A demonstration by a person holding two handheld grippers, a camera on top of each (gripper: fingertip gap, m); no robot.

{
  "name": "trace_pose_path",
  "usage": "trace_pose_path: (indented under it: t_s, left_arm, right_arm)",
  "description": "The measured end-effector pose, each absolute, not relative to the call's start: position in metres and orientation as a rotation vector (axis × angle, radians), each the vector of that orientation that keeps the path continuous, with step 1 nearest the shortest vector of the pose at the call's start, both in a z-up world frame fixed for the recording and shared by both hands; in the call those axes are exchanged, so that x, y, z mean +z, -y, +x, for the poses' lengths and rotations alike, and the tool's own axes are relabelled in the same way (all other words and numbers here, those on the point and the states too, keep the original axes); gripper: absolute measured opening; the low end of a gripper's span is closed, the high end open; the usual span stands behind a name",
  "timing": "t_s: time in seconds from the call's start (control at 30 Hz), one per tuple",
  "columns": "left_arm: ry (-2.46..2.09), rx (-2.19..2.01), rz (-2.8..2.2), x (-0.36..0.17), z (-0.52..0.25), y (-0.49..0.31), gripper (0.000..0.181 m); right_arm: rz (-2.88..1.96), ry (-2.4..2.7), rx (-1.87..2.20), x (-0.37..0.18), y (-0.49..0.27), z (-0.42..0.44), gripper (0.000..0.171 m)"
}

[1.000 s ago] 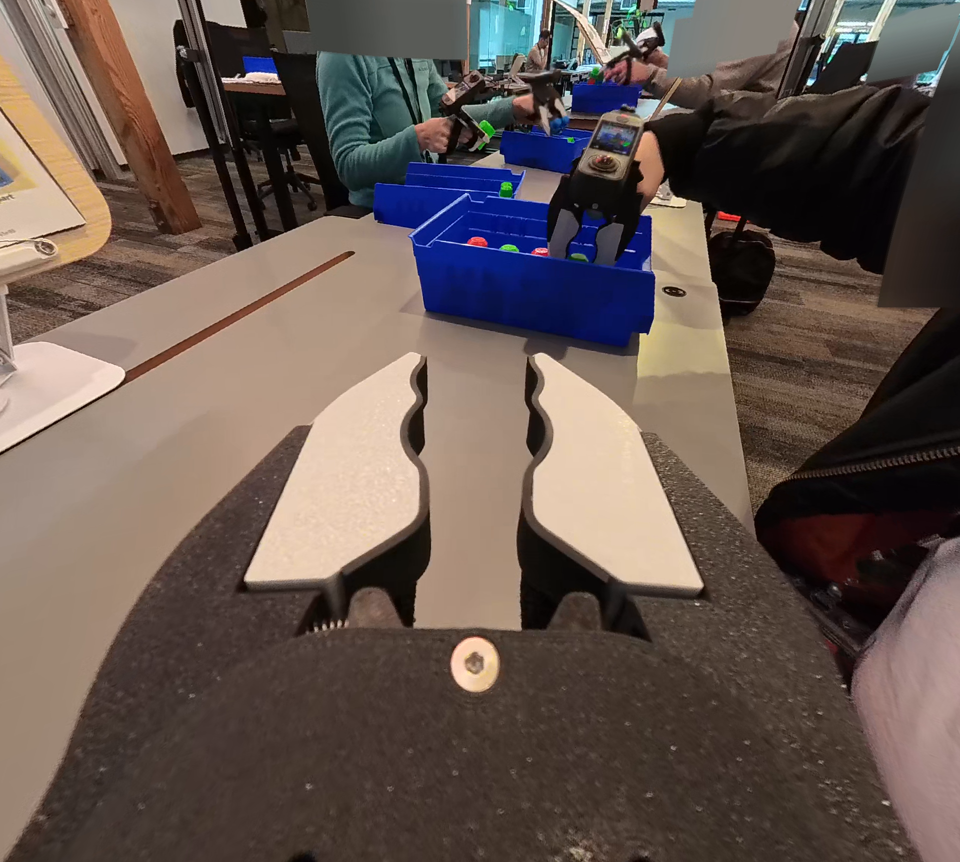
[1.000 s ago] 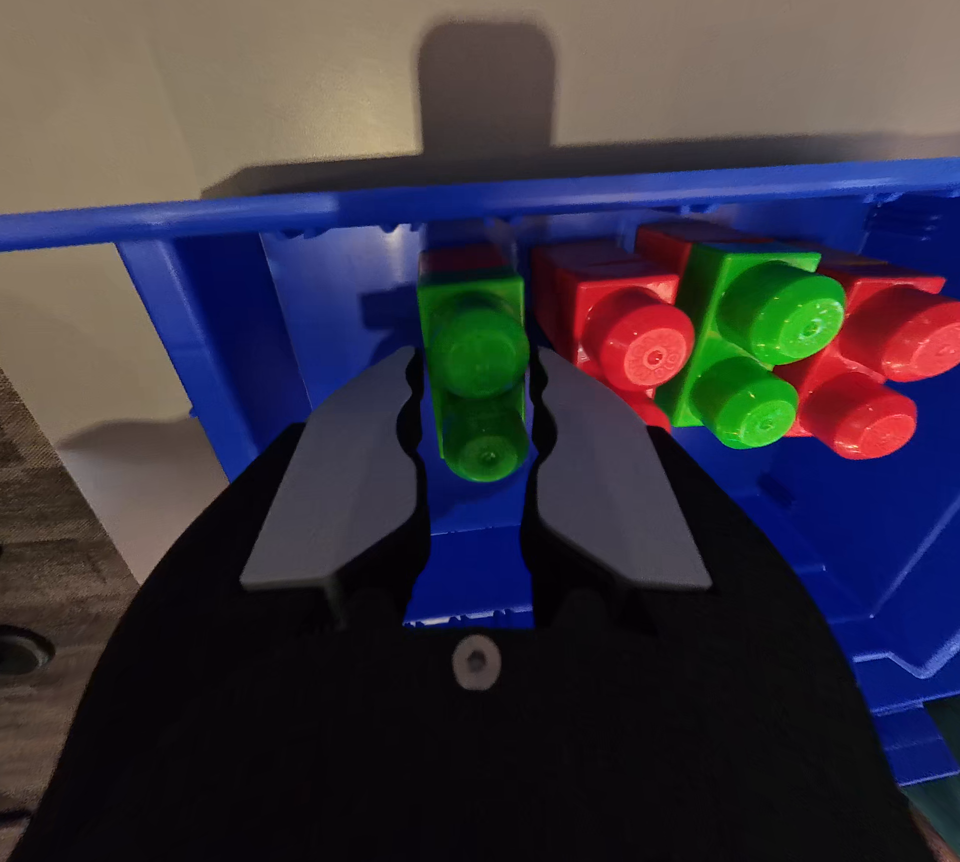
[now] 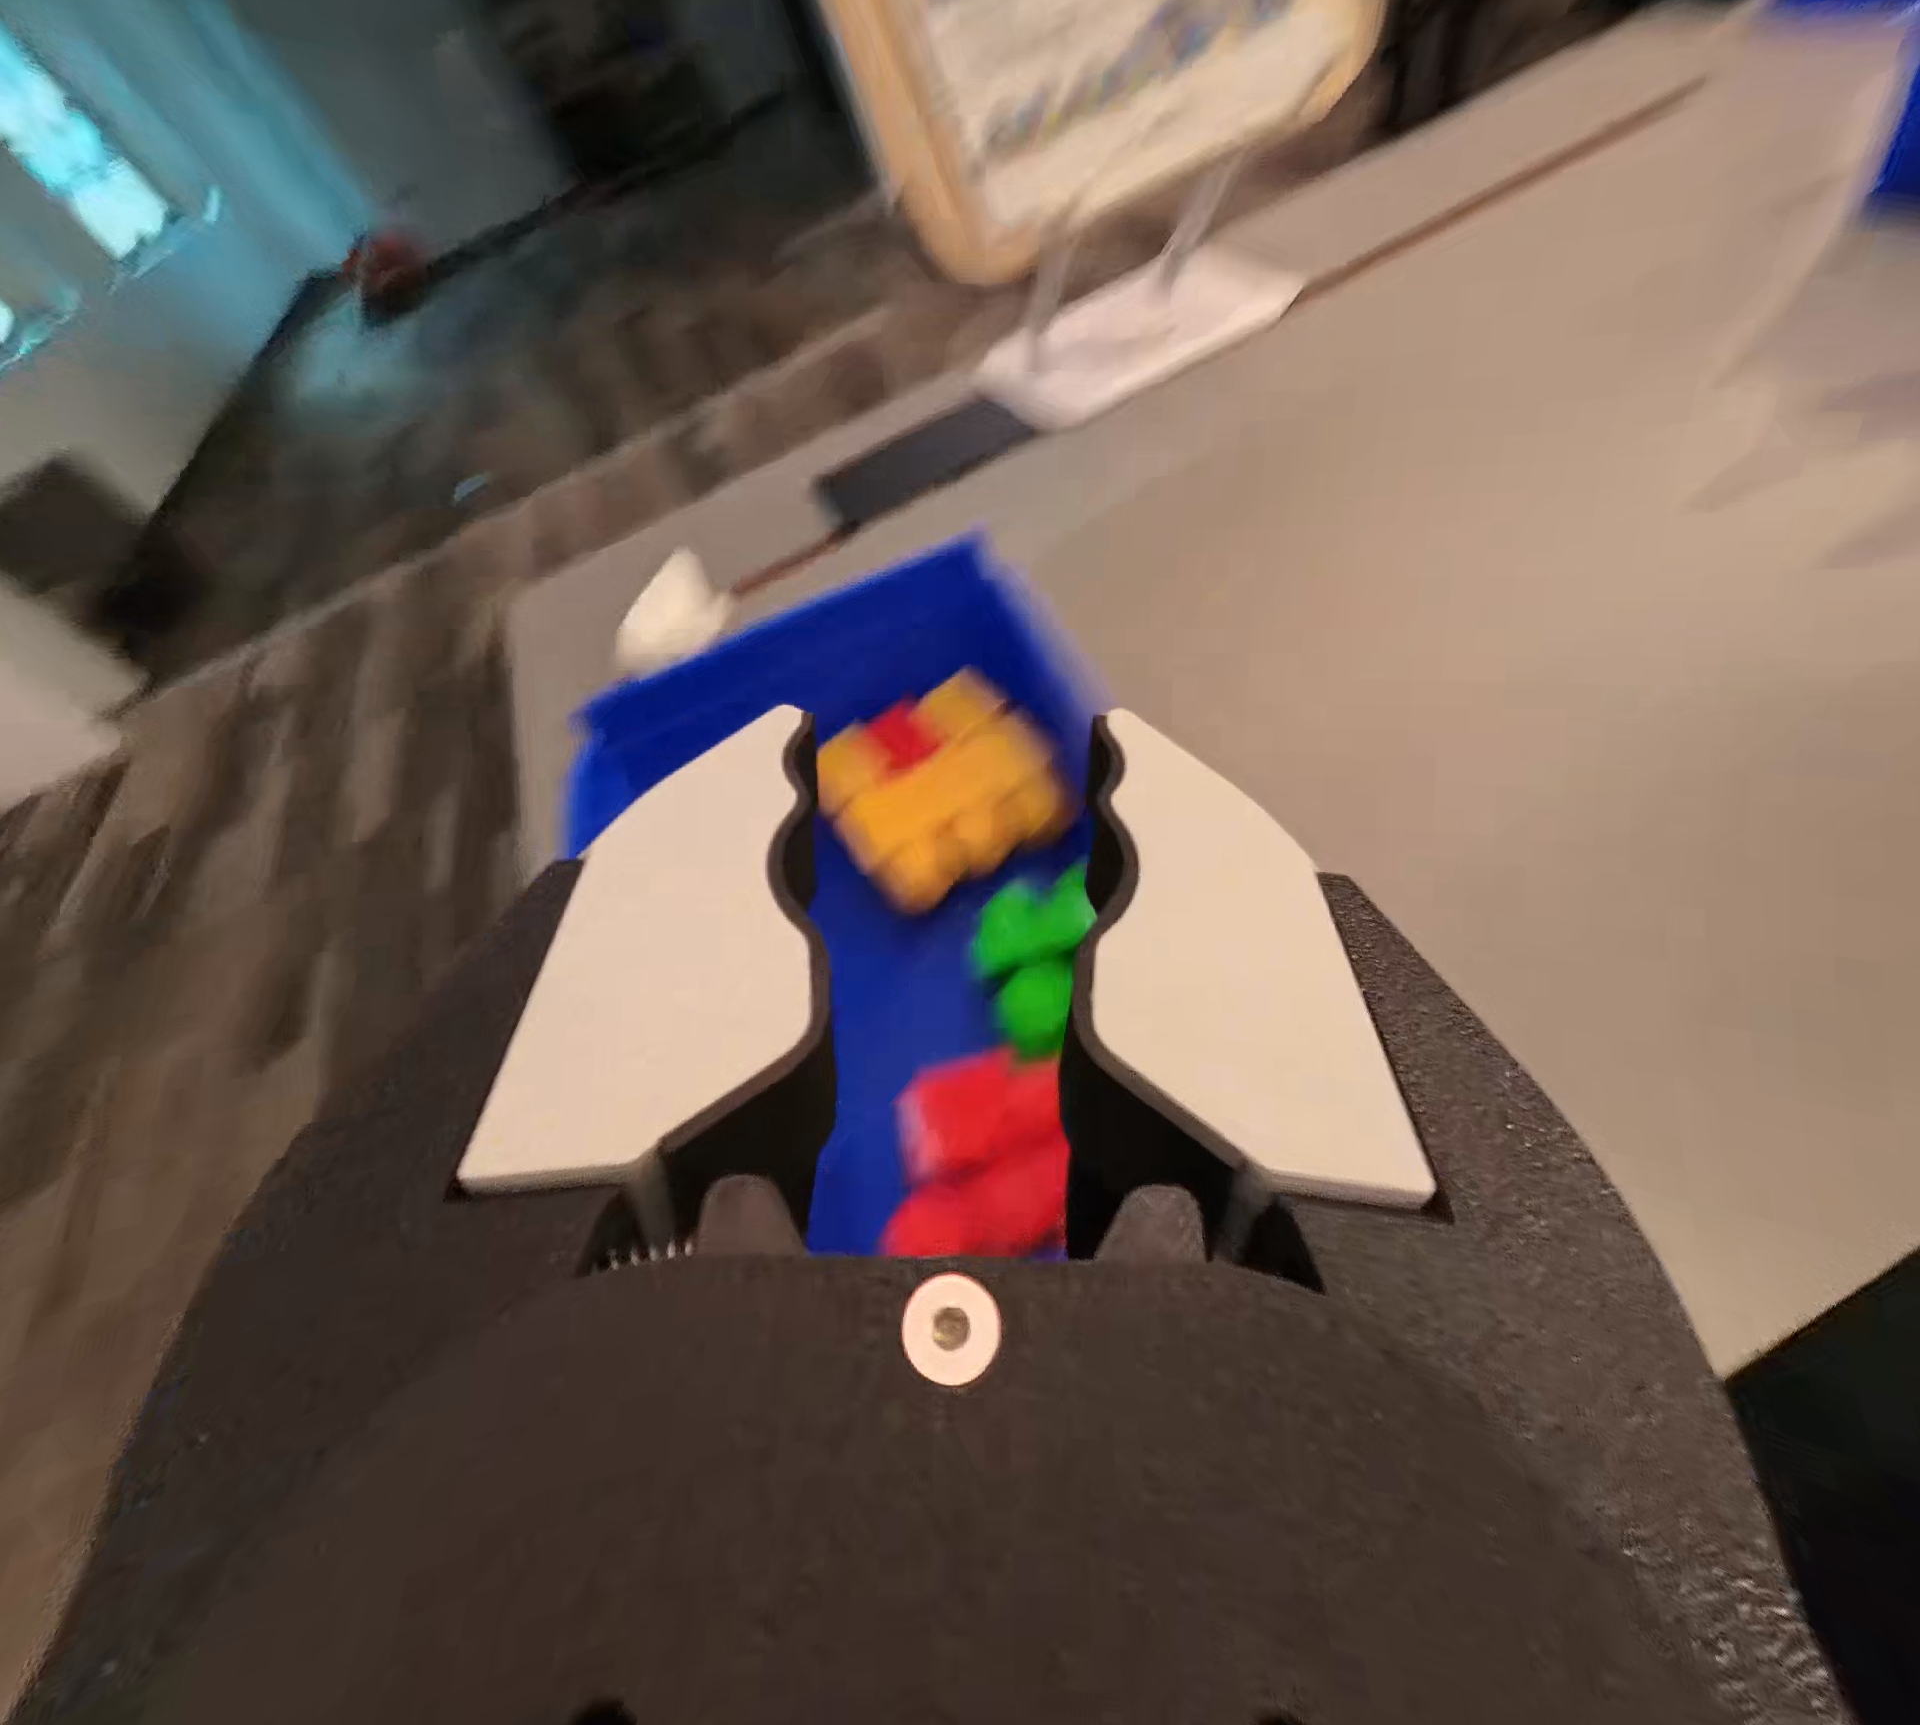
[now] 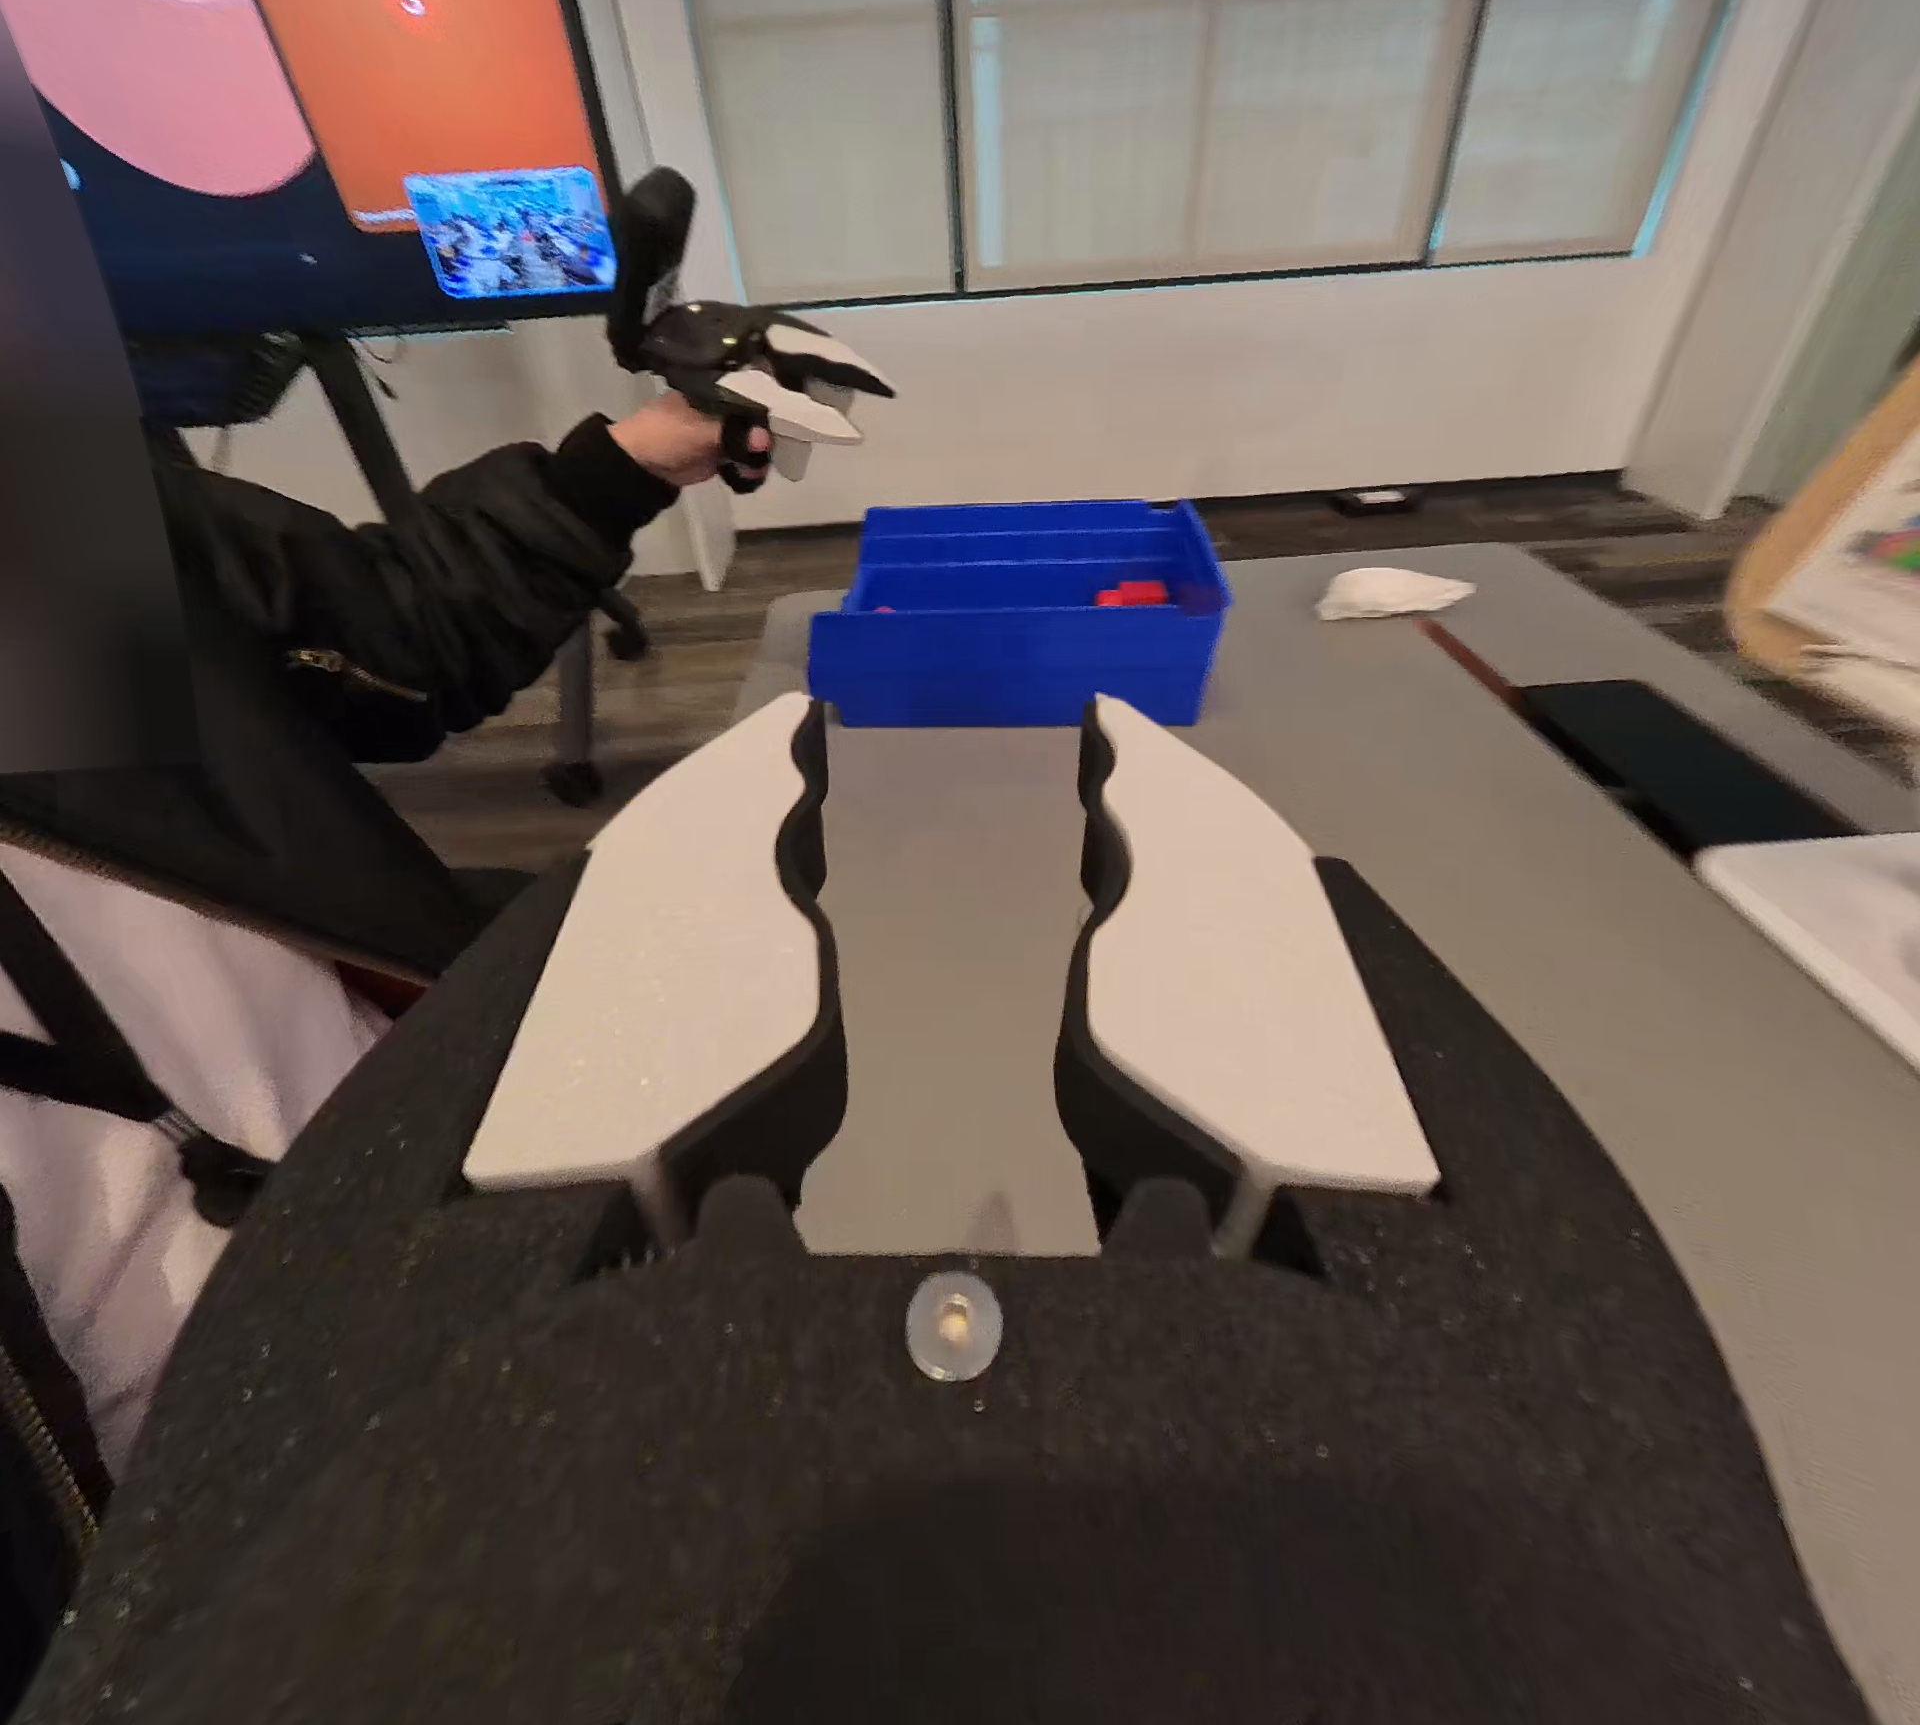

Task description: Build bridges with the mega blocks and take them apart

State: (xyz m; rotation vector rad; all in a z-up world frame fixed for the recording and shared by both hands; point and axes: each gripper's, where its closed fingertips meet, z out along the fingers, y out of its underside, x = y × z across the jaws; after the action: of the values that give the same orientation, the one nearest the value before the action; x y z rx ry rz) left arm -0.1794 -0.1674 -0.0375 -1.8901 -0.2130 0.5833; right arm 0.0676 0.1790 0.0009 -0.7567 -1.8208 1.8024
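Left wrist view looking steeply down, close above the blue bin, heavily blurred, right wrist view facing level across the table from farther back, both sharing that bin.

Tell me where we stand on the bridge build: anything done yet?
Done: nothing visible; no bridge stands on the grey table. In hand: nothing. The left gripper is open, hovering over the blue bin, where yellow blocks, a green block and red blocks lie loose. The right gripper is open and empty over the table. Left: picking blocks, building, then dismantling.
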Motion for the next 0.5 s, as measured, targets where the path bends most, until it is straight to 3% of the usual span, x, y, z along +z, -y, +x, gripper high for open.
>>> trace_pose_path:
  t_s: [0.2, 0.5]
  left_arm:
    - [0.375, 0.43, -2.072, -0.094, -0.234, 0.205, 0.046]
    - [0.727, 0.622, -2.2, -0.168, -0.318, 0.163, 0.039]
  right_arm:
    - [-0.745, 1.711, 2.016, -0.012, -0.132, 0.014, 0.041]
    - [-0.755, 1.777, 1.976, -0.018, -0.115, -0.01, 0.041]
